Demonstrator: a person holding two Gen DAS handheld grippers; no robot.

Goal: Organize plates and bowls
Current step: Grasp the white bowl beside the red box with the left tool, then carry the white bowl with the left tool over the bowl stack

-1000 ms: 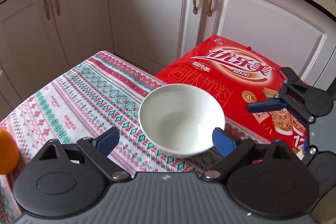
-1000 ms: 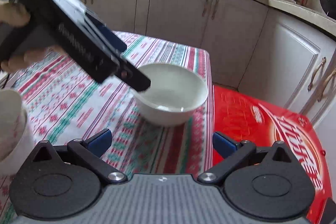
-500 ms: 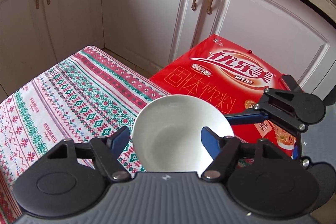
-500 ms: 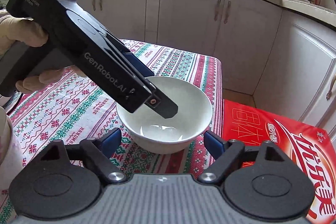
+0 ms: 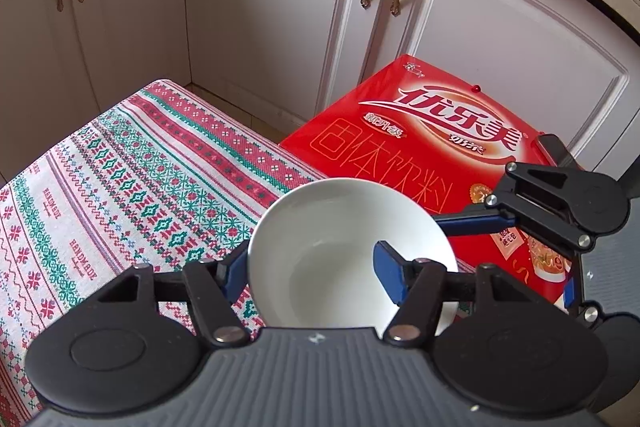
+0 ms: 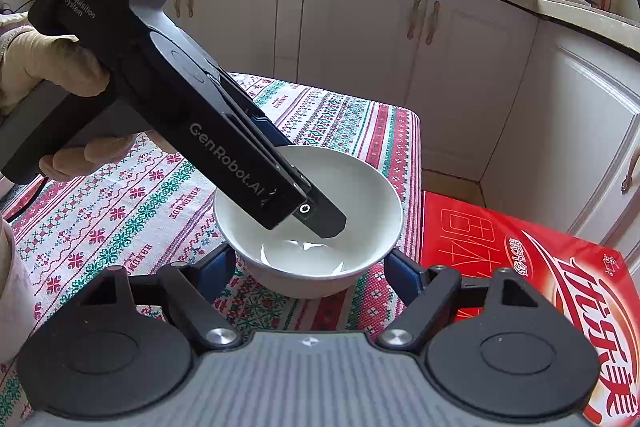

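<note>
A white bowl (image 5: pixel 332 223) (image 6: pixel 360 187) stands on the patterned tablecloth near the table's right corner. My left gripper (image 5: pixel 310 269) is shut on its wall: one blue pad (image 5: pixel 234 273) lies against the outside of the left rim and the other sits inside the bowl. In the right wrist view that inner finger (image 6: pixel 324 219) reaches down into the bowl from the left. My right gripper (image 6: pixel 312 267) has the bowl between its jaws, which are closing, and both blue pads meet the outer wall. One right finger (image 5: pixel 468 221) touches the bowl's right rim.
A red printed box (image 5: pixel 420 147) (image 6: pixel 520 247) lies just past the table's edge (image 6: pixel 414 163), right of the bowl. White cabinet doors (image 5: pixel 280 7) stand behind. A person's hand (image 6: pixel 52 67) holds the left gripper. A pale object (image 6: pixel 12 287) sits at the left edge.
Both grippers have come closer to the bowl and narrowed their jaws. The left one's right finger has gone inside the bowl; the right one's pads have closed in on its sides.
</note>
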